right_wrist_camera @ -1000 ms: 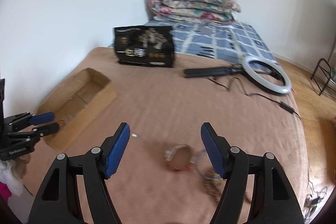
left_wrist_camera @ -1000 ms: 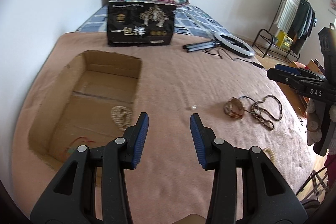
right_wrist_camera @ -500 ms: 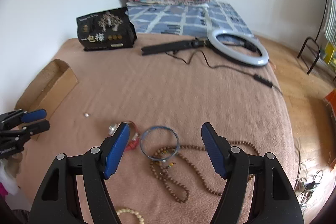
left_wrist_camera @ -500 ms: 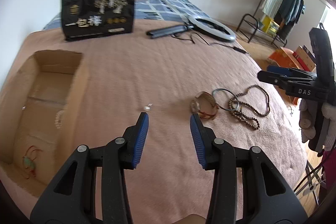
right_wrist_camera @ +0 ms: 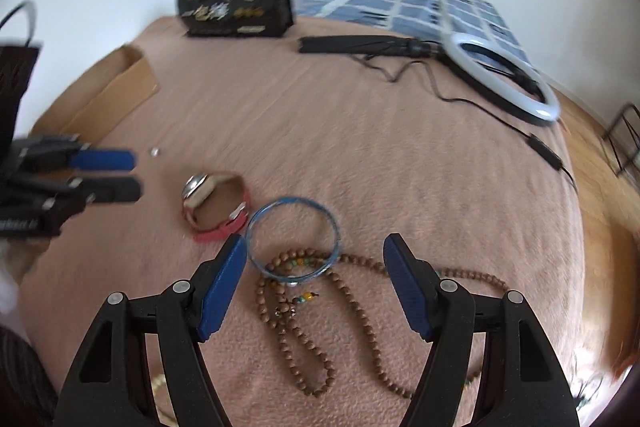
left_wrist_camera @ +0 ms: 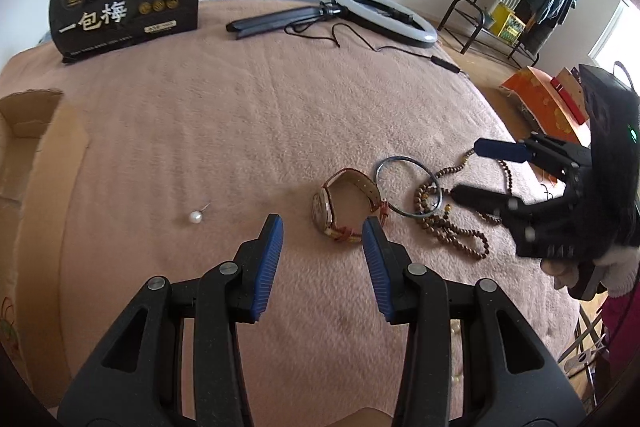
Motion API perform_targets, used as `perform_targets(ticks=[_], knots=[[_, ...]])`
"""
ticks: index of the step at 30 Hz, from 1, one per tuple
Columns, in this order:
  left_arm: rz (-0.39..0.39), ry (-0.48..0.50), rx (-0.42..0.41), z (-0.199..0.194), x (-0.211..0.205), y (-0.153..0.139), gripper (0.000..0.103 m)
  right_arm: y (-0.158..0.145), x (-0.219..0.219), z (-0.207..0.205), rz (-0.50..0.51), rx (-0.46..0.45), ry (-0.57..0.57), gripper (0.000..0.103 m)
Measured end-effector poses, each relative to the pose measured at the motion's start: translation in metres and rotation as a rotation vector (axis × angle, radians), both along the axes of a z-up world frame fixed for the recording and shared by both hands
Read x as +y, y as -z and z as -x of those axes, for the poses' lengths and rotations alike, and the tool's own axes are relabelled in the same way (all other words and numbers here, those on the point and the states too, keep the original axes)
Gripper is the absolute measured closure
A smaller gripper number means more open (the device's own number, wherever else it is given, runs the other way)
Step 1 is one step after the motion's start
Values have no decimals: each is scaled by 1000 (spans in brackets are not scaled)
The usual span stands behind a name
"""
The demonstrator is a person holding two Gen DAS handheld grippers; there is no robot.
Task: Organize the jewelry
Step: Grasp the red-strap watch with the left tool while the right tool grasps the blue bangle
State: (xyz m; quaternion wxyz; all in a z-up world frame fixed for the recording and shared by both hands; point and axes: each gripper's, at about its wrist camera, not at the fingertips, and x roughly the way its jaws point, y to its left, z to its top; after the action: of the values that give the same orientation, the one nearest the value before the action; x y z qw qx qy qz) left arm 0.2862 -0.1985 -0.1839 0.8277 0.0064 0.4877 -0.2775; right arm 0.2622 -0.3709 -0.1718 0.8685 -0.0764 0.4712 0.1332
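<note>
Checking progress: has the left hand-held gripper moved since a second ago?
Yes. It swung from the cardboard box rightward toward the watch.

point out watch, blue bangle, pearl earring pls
watch (left_wrist_camera: 321, 211), left wrist view, on the dial
blue bangle (right_wrist_camera: 334, 223), right wrist view, on its right rim
pearl earring (left_wrist_camera: 195, 216), left wrist view, on the pearl

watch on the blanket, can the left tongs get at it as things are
Probably yes. The watch lies in the open on the blanket, just ahead of the open left tongs, nothing between them. The blue bangle sits beside it, seemingly clear.
</note>
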Motion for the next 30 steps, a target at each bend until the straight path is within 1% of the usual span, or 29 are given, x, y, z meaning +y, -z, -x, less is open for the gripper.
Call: perform_targets(ticks=[4, 7, 11, 19, 22, 24, 25, 28, 29, 30], knots=[[-22, 5, 13, -8, -12, 11, 61, 12, 12, 0, 52, -3, -85, 33], [-23, 7, 34, -13, -17, 19, 61, 19, 17, -3, 54, 12, -135, 32], [-30, 15, 46, -18, -24, 26, 61, 28, 20, -10, 58, 38, -161, 27], [-51, 35, 60, -26, -36, 36, 61, 38, 22, -22, 84, 53, -190, 27], [-55, 24, 85, -31, -36, 42, 62, 41, 25, -25, 105, 59, -198, 27], [-42, 18, 103, -33, -35, 46, 70, 43, 28, -27, 134, 59, -199, 27], [-40, 12, 107, -34, -35, 47, 72, 44, 28, -28, 141, 56, -200, 27], [-34, -1, 111, -37, -33, 48, 81, 44, 27, -30, 134, 53, -202, 27], [-33, -1, 113, -37, -33, 48, 87, 44, 27, -31, 128, 55, -202, 27], [-35, 0, 112, -36, -34, 48, 89, 45, 25, -33, 117, 62, -200, 27]])
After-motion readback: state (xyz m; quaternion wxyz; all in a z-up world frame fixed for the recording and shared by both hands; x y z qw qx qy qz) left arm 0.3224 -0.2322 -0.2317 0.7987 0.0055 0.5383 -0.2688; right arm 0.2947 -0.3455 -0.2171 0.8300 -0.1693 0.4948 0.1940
